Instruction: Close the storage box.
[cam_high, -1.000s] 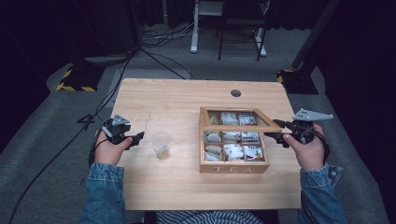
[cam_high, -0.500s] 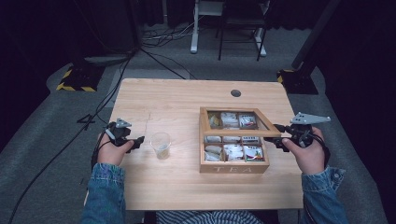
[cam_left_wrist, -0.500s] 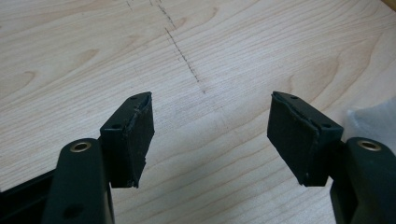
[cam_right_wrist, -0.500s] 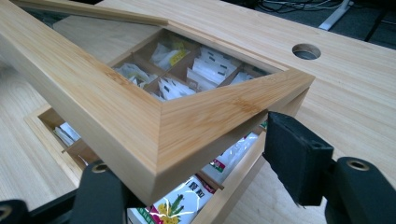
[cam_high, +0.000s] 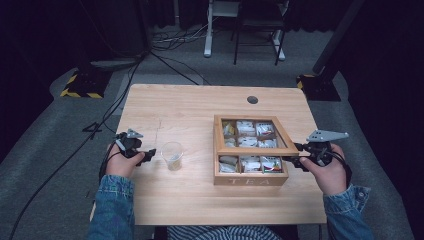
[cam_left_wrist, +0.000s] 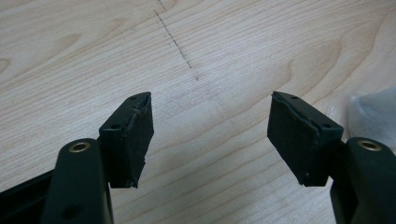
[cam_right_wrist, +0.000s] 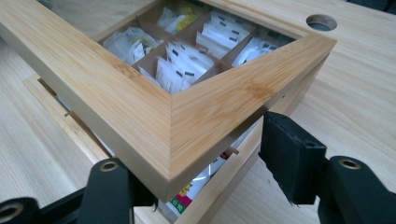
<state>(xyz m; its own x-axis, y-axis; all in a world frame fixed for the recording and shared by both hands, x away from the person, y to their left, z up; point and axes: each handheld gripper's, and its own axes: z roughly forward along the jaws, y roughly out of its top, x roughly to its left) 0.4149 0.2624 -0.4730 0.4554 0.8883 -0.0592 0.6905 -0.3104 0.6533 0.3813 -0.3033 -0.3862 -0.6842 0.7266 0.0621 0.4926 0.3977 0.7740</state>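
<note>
- High view showed a wooden tea box (cam_high: 250, 179) on the right half of the desk (cam_high: 190, 107), its front marked "TEA" and facing the person.
- The box's framed lid (cam_high: 248, 150) was partly raised, its front edge lying across the middle of the box, so the front row of compartments showed below it and the back rows showed through its window.
- Tea bags (cam_high: 248, 164) filled the compartments, most in pale wrappers and one at the front right in bright colours.
- The right gripper (cam_high: 298, 155) was at the box's right side, level with the lid's front right corner.
- Right gripper view had that lid corner (cam_right_wrist: 187, 126) between the two jaws, one pad (cam_right_wrist: 289, 156) standing just off the lid's side face; the jaws had just been closing, and I could not tell whether they already pinched the wood.
- Below the raised corner a green and red tea bag (cam_right_wrist: 187, 196) showed in the open front compartment.
- The left gripper (cam_high: 148, 153) lay well to the left of the box, just beside a small clear cup (cam_high: 172, 155) that stood between it and the box.
- Left gripper view showed its jaws spread apart over bare wood, nothing between them, with the cup's pale edge (cam_left_wrist: 373, 116) at the right.
</note>
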